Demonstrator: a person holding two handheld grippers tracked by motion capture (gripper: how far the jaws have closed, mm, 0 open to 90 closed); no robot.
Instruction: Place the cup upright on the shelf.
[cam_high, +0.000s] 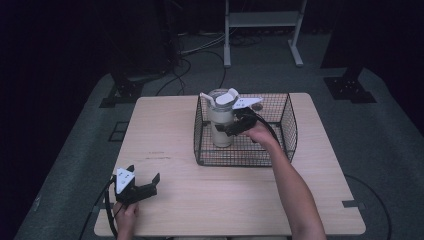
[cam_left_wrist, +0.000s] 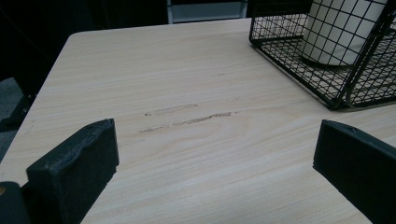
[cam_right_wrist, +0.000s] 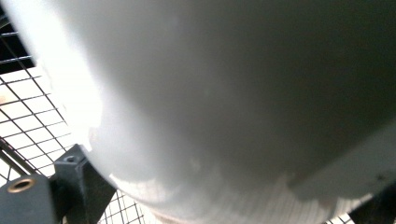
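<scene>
On the worktop (cam_high: 200, 200), a wire basket (cam_high: 287, 120) holds a pale bottle (cam_high: 221, 120), upright. Right gripper (cam_high: 231, 128) looks clamped on its side; keep it vertical, clear of the mesh. Left gripper (cam_high: 145, 187) idle, fingers wide, empty.

left claw (cam_high: 142, 184): black jaws, white plate, black cable | right claw (cam_high: 226, 127): black, white plate | forearms bare

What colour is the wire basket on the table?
Black wire basket, on the light wood table; clearest in the high view.
</scene>
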